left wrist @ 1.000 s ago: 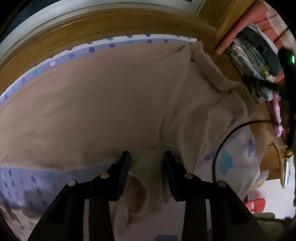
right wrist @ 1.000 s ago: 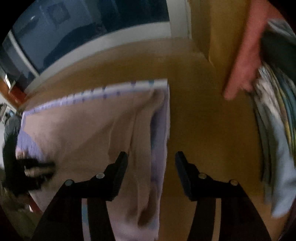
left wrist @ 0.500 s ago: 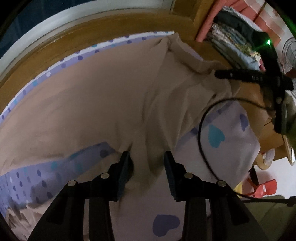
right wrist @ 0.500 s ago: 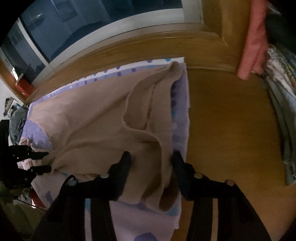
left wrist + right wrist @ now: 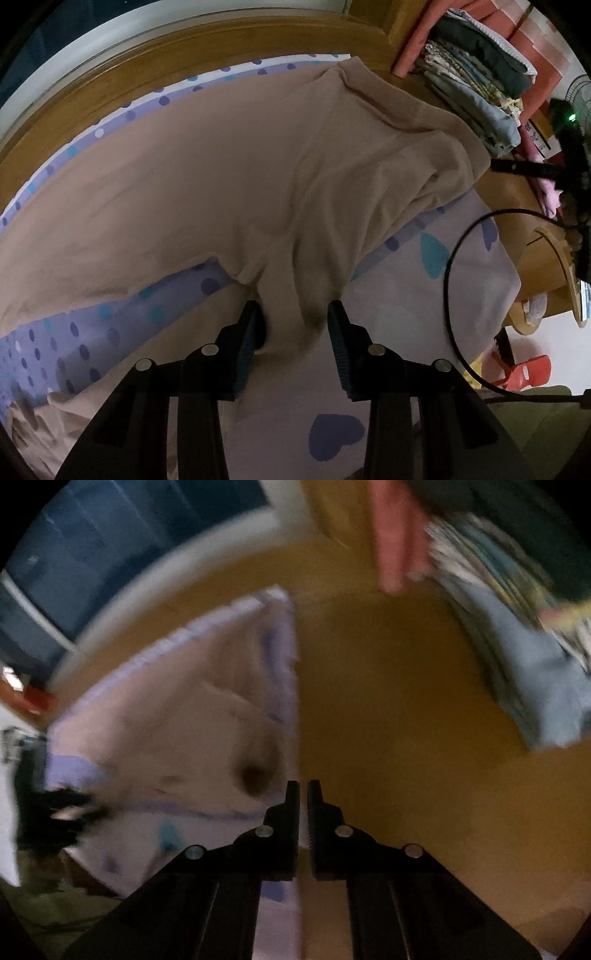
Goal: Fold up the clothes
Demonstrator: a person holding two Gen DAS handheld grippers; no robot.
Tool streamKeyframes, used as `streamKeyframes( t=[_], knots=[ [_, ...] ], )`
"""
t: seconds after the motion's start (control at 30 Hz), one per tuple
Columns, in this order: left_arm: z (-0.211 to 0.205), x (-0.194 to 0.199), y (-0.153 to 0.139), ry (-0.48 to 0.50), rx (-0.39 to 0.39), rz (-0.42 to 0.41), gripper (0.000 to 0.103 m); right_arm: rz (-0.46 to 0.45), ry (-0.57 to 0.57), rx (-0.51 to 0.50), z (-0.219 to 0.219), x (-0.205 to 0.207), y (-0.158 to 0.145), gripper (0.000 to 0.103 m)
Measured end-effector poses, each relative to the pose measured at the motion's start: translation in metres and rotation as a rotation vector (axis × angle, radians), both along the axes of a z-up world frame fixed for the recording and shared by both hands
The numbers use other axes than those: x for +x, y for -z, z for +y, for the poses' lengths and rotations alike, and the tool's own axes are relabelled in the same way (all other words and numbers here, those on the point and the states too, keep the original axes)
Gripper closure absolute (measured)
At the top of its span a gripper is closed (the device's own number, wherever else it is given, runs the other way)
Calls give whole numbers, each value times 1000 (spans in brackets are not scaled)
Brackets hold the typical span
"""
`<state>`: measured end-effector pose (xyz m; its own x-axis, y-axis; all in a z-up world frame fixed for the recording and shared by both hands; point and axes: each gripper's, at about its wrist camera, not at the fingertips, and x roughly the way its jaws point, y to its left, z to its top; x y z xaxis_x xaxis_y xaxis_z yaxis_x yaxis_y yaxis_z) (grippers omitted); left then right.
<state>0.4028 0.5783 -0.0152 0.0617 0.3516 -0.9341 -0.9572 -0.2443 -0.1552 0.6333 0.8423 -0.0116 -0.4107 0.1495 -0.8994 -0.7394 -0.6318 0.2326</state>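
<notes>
A beige garment (image 5: 258,166) lies spread on a purple dotted mat (image 5: 92,332) with heart prints. A bunched fold of it runs down between the pads of my left gripper (image 5: 293,325), which is shut on it. The right wrist view is blurred by motion. There the garment (image 5: 192,716) lies to the left, and my right gripper (image 5: 303,794) is shut over the mat's right edge (image 5: 286,657) beside bare wood (image 5: 388,738), with no cloth seen between its fingers. The right gripper's black body (image 5: 569,155) shows at the far right of the left wrist view.
A stack of folded clothes (image 5: 476,85) sits at the back right, also blurred in the right wrist view as a stack (image 5: 517,657). A black cable (image 5: 448,266) loops over the mat's right side. A wooden ledge (image 5: 147,66) borders the mat behind. A red stool (image 5: 524,373) stands below.
The right gripper closed from open, let the garment's fold slip out and swung right to the mat's edge. The left gripper kept its hold and rolled slightly; the garment's right side now lies flatter.
</notes>
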Motion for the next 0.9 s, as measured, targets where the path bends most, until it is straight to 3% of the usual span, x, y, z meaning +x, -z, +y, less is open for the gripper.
streamKeyframes(
  t=[0.13, 0.2, 0.27, 0.33, 0.43, 0.47, 0.5, 0.53, 0.57, 0.73, 0.83, 0.9],
  knots=[
    [5, -4, -12, 18, 24, -1, 66, 55, -42, 52, -8, -17, -17, 95],
    [8, -8, -15, 33, 29, 27, 66, 33, -123, 113, -13, -42, -30, 67],
    [11, -11, -13, 38, 21, 54, 66, 4, -185, 180, -15, -67, -35, 54],
    [15, -12, -7, 34, 3, 77, 66, -17, -237, 196, -13, -87, -32, 54],
    [0, -23, -7, 19, 12, 42, 66, -68, -284, 150, -6, -115, -12, 55],
    [-2, -24, -6, 12, 13, 41, 66, -90, -296, 131, -6, -120, -3, 60],
    [-4, -25, -6, 6, 14, 39, 66, -101, -302, 110, -3, -123, 4, 82],
    [-6, -26, -5, 0, 14, 38, 66, -109, -308, 75, 1, -126, 10, 96],
    [-6, -27, -3, -7, 8, 36, 66, -97, -294, 21, 4, -124, 12, 99],
    [-17, -42, -9, -42, 17, 31, 66, 124, -181, -119, 15, -80, -31, 99],
    [-12, -49, -9, -56, 22, 35, 66, 130, -148, -143, 17, -59, -39, 99],
    [0, -50, -5, -62, 20, 34, 66, 57, -156, -131, 15, -58, -25, 100]
  ],
)
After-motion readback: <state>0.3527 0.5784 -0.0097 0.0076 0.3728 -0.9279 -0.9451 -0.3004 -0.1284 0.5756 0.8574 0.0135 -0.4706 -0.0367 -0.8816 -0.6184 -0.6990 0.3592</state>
